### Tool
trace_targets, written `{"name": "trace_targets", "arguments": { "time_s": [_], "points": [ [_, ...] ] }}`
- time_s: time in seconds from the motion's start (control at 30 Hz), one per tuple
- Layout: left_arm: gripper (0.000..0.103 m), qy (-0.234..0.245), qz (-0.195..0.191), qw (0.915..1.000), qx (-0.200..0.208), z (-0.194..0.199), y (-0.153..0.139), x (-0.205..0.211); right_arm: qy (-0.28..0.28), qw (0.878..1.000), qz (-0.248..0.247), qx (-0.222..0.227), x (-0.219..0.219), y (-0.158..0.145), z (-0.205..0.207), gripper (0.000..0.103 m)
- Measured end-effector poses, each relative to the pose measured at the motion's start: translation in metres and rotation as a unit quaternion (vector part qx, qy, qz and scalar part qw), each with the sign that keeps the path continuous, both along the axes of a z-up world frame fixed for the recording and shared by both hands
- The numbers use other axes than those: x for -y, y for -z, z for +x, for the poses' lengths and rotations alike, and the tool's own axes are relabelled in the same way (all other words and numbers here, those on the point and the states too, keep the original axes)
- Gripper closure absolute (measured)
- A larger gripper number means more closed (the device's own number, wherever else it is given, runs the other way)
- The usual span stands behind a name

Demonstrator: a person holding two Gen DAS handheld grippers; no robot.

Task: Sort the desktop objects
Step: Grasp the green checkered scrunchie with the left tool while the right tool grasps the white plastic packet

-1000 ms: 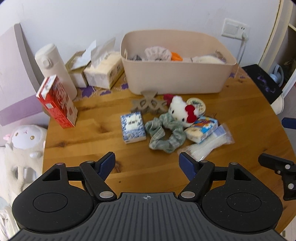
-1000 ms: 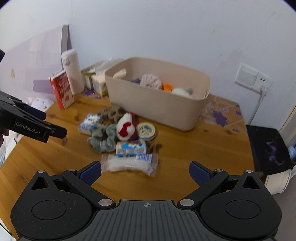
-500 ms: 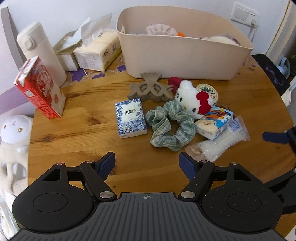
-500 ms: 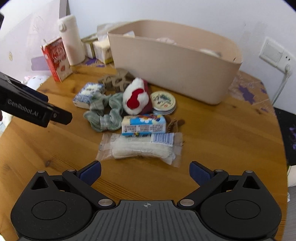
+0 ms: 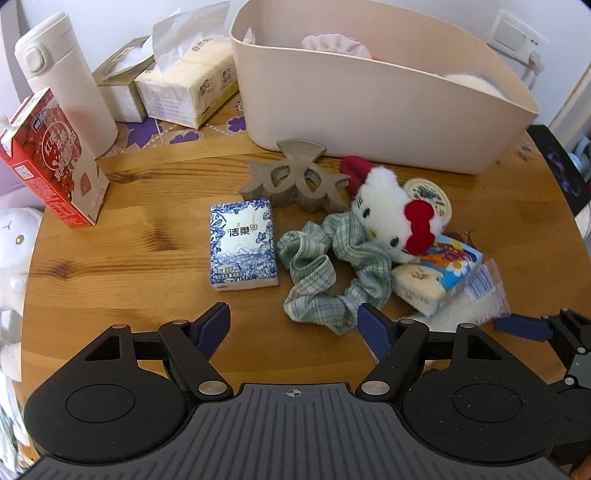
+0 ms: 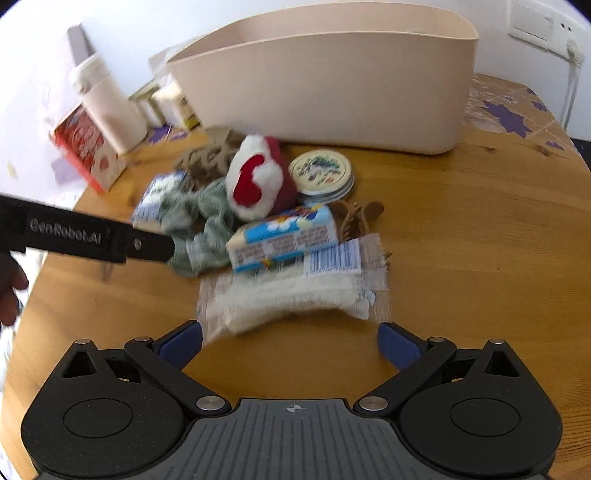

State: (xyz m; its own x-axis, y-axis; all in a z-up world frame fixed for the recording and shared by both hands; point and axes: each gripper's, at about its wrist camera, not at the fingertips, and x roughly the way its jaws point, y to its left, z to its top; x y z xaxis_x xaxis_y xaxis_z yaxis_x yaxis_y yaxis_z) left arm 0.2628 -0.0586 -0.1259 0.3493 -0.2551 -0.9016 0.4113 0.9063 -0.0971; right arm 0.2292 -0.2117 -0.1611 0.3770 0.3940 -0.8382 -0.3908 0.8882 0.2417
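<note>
Though a few soft things already lie in the beige bin [image 5: 388,110], mostly unsorted: scrunchie [image 5: 332,273], tissue pack [image 5: 242,243], plush cat [image 5: 395,214], probably a gauze packet [image 6: 291,295] on the counter [image 5: 129,258]; left tongs [image 5: 293,323] and right tongs [image 6: 290,341] wide, empty

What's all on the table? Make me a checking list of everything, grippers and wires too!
Surface: round wooden table, purple-flowered mat at the back.
Job's things: beige bin partly filled; in front lie a blue tissue pack, green scrunchie, cat plush, hair claw, round tin, colourful packet, clear bag.
Clutter: white flask, red carton, tissue packs.
Grippers: left gripper and right gripper both open, empty.
Cables: white cord at wall socket.
Surroundings: white wall, plush toy beside table.
</note>
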Motion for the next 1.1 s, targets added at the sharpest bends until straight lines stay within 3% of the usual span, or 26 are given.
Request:
{"name": "trace_targets", "arguments": {
  "time_s": [0.2, 0.4, 0.6, 0.67, 0.8, 0.83, 1.1],
  "points": [
    [0.026, -0.019, 0.004, 0.9998, -0.002, 0.010, 0.008, 0.004, 0.020, 1.000, 0.014, 0.002, -0.006, 0.000, 0.016, 0.004],
    [0.027, -0.030, 0.008, 0.9994, -0.015, 0.016, 0.020, 0.009, 0.018, 1.000, -0.009, 0.018, -0.018, 0.002, 0.022, 0.010],
    [0.040, -0.046, -0.017, 0.9984, -0.030, 0.016, 0.024, 0.007, 0.012, 0.999, -0.033, 0.030, -0.029, 0.002, 0.024, 0.017],
    [0.043, -0.043, -0.016, 0.9986, -0.025, 0.014, 0.023, 0.008, 0.012, 0.998, -0.040, 0.036, -0.031, 0.002, 0.024, 0.026],
    [0.069, -0.018, -0.027, 0.9992, -0.022, 0.009, 0.020, 0.015, 0.013, 0.998, -0.044, 0.046, -0.030, 0.000, 0.025, 0.049],
    [0.072, -0.015, -0.027, 0.9993, -0.022, 0.008, 0.019, 0.016, 0.013, 0.998, -0.040, 0.046, -0.027, -0.001, 0.025, 0.059],
    [0.087, 0.008, -0.023, 0.9996, -0.010, -0.001, 0.015, 0.020, 0.022, 0.999, -0.016, 0.026, -0.010, -0.004, 0.020, 0.073]
  ]
}}
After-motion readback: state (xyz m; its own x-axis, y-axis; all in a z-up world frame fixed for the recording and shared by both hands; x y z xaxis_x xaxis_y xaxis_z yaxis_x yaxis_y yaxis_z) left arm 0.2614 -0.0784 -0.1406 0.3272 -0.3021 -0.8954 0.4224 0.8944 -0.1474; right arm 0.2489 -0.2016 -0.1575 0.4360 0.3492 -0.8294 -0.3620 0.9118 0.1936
